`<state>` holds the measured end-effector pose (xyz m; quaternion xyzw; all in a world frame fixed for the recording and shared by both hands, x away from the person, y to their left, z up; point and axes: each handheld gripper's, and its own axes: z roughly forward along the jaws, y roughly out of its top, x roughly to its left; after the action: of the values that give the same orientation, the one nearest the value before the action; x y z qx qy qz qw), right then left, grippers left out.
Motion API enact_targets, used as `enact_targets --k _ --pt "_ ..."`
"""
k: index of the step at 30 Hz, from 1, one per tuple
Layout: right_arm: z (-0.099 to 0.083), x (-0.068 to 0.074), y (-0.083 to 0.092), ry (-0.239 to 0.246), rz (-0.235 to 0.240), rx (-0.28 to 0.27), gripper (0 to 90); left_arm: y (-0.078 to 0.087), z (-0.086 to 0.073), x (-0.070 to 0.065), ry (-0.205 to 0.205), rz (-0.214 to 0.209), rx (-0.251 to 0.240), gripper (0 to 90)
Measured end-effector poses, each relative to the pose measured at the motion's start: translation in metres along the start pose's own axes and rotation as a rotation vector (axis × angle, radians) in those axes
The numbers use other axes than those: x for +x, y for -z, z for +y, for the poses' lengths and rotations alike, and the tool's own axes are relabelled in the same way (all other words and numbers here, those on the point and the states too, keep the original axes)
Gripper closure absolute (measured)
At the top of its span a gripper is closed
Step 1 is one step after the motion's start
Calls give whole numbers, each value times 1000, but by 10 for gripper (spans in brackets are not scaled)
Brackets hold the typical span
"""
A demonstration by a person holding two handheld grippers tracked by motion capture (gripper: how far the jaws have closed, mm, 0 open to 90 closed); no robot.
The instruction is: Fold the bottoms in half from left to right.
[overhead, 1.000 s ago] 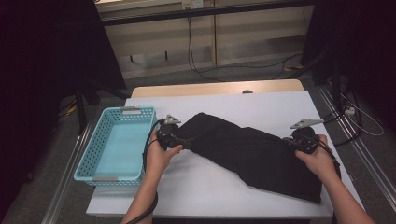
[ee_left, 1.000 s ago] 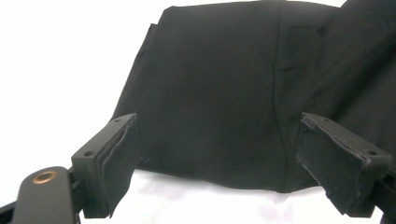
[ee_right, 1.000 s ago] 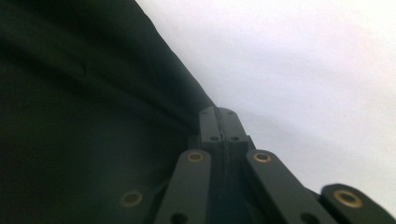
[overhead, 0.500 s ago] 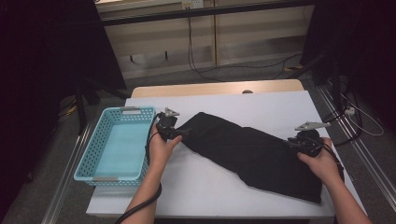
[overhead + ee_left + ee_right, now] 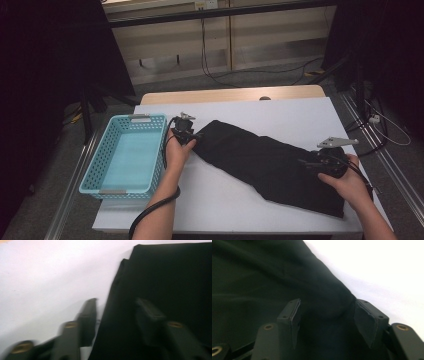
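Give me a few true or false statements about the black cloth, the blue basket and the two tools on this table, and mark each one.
1. The black cloth lies spread on the white table. True.
2. The cloth is inside the blue basket. False: the basket holds nothing; the cloth lies on the table to its right.
3. The left tool is at the cloth's end nearest the basket. True.
4. The right tool is clamped shut on the cloth. False: its jaws stand apart, with a fold of cloth between them.
5. The basket stands at the table's right edge. False: it stands at the left edge.
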<state>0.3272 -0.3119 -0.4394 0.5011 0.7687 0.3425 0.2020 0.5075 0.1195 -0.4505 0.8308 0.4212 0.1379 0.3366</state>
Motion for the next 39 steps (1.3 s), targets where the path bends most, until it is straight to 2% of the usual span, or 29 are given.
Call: enact_targets --k 1,2,4,7,10,12,14,15,16,17,18,19,20,22,25,27,28,32,34,35,37,38,39 --pt "0 2 2 -2 6 -3 374 0 1 0 4 -9 7 672" --pt "0 2 3 5 11 -8 373 0 1 -1 10 -33 13 757" --pt "0 4 4 4 16 -13 369 0 3 -3 10 -27 25 868" --pt "0 6 6 11 19 -17 360 4 4 2 61 -18 22 884" --pt "-2 5 9 14 20 -18 356 12 4 11 91 22 18 887" --pt "-5 3 11 19 5 -13 355 17 4 15 81 52 14 886" --pt "-7 -1 13 16 -11 -8 355 17 4 15 98 32 9 877" --pt "-8 -3 15 9 -18 -11 355 17 4 14 88 38 8 830" --pt "-9 -4 16 10 -24 -11 355 16 4 13 86 42 -3 744" --pt "-9 -4 17 7 -28 -12 355 14 4 12 88 44 6 611" --pt "-9 -5 17 7 -31 -16 355 14 5 11 77 50 6 524" --pt "-9 -5 18 8 -33 -15 356 14 5 11 72 47 2 467" --pt "-8 -5 20 9 -40 -15 360 14 6 10 90 43 -7 403" --pt "-8 -9 23 3 -77 -7 386 16 7 10 95 34 3 307" --pt "-9 -18 28 -7 -135 -3 494 19 7 9 63 46 20 247" --pt "-10 -25 29 -17 -151 5 629 21 6 8 49 49 21 225" --pt "-11 -28 28 -12 -160 12 652 22 5 8 47 48 22 215" --pt "-14 -32 17 -20 -160 34 651 24 3 7 18 57 42 192" --pt "-16 -33 7 -34 -153 56 671 24 2 7 25 55 51 178" --pt "-17 -33 4 -34 -157 66 686 25 2 7 16 57 58 169" --pt "-15 -34 3 -32 -153 63 848 27 0 7 4 61 62 166" --pt "-15 -35 2 -26 -162 67 898 28 0 8 11 59 59 164" --pt "-15 -37 2 -22 -168 63 900 29 -1 8 11 60 59 163"
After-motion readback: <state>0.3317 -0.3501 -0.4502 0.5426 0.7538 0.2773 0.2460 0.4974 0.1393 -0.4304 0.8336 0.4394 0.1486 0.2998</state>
